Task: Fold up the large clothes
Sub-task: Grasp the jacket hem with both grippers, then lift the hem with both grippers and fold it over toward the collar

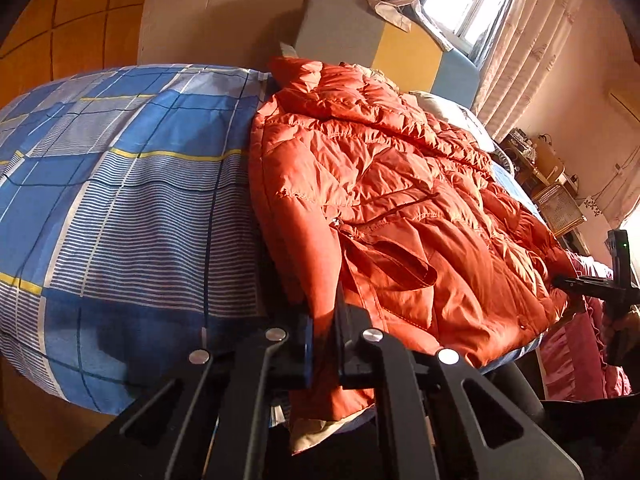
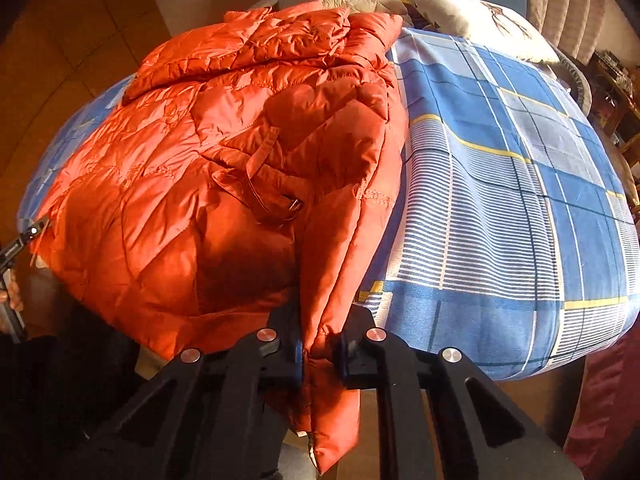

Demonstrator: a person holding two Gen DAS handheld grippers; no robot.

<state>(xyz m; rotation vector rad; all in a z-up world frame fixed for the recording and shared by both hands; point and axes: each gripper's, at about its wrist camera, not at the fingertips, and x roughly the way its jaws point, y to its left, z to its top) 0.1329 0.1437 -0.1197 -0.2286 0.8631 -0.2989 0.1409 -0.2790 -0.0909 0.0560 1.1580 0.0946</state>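
**Both tongs pinch the hem of an orange puffer jacket on the bed**

From the left wrist view, the orange quilted jacket [image 1: 384,200] lies spread on a bed covered with a blue plaid sheet [image 1: 120,200]. Its shiny fabric is creased and puffy, stitched in panels, and a strap loop lies on its near half. The left tongs [image 1: 324,344] are closed down to a narrow gap on the jacket's near corner, and orange cloth hangs below them over the bed's edge. Beyond the jacket this view takes in a grey, yellow and blue headboard [image 1: 380,40], a sunlit window with pale curtains [image 1: 532,40] and a pink frilled cloth [image 1: 576,356] low beside the jacket's far side. The right tongs [image 1: 560,282] show there too, small, at the jacket's far corner.

From the right wrist view, the jacket [image 2: 192,184] fills the left half, with the plaid sheet [image 2: 500,200] bare to its right. Here a buckled strap [image 2: 264,184] shows clearly on the jacket. The right tongs [image 2: 320,352] are nearly closed on a thick folded edge of the jacket, which droops past the pads. A pale pillow [image 2: 472,20] lies beyond the jacket's collar end, and the left tongs [image 2: 34,232] appear at the jacket's far left corner, with a hand [image 2: 12,292] below them.
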